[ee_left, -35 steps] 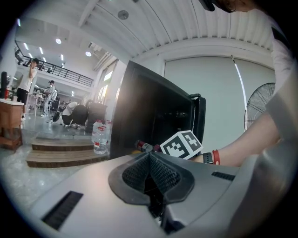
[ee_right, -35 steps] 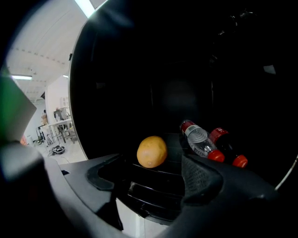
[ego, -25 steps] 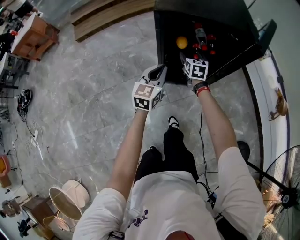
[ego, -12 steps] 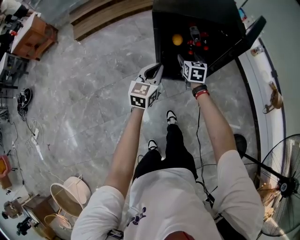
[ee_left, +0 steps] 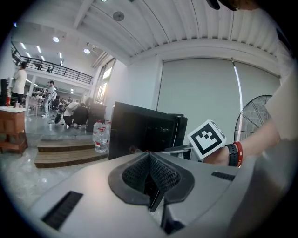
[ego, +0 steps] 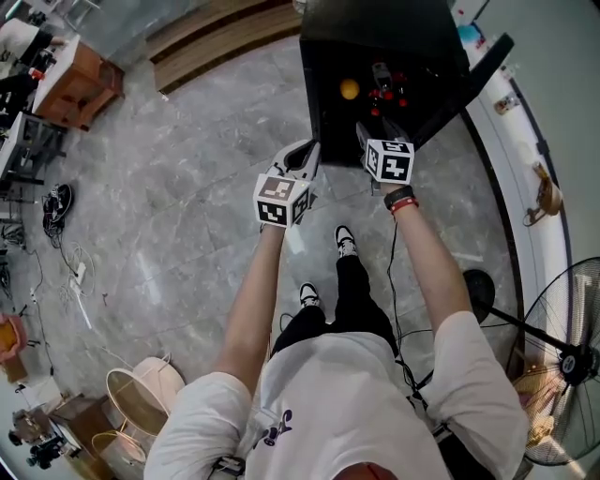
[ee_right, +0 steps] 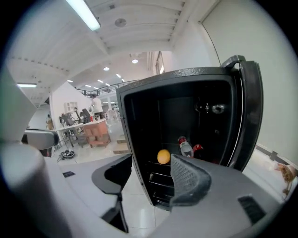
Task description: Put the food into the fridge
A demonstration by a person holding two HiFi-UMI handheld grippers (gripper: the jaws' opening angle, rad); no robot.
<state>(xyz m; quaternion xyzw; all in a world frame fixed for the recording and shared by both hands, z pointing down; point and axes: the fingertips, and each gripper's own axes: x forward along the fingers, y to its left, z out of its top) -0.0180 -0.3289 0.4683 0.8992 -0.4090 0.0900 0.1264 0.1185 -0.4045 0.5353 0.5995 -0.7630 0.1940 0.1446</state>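
The black fridge (ego: pixel 323 84) stands open, its door (ego: pixel 473 70) swung to the right. On its shelf lie an orange (ego: pixel 349 89), a clear bottle (ego: pixel 382 75) and some red items (ego: pixel 395 94). The right gripper view shows the same orange (ee_right: pixel 163 156) and bottle (ee_right: pixel 185 147) inside. My right gripper (ego: pixel 366 134) hovers just in front of the shelf; its jaws are closing with nothing between them. My left gripper (ego: pixel 306 156) hangs left of it over the floor, shut and empty.
A grey marble floor (ego: pixel 169 187) spreads to the left. Wooden steps (ego: pixel 225 28) lie at the back, with water bottles (ee_left: pixel 98 137) on them. A standing fan (ego: pixel 572 366) is at the right, baskets (ego: pixel 141 394) at the lower left, and tables with people far left.
Both grippers have drawn back a little from the fridge. The view has shifted, so the fridge sits higher in the frame.
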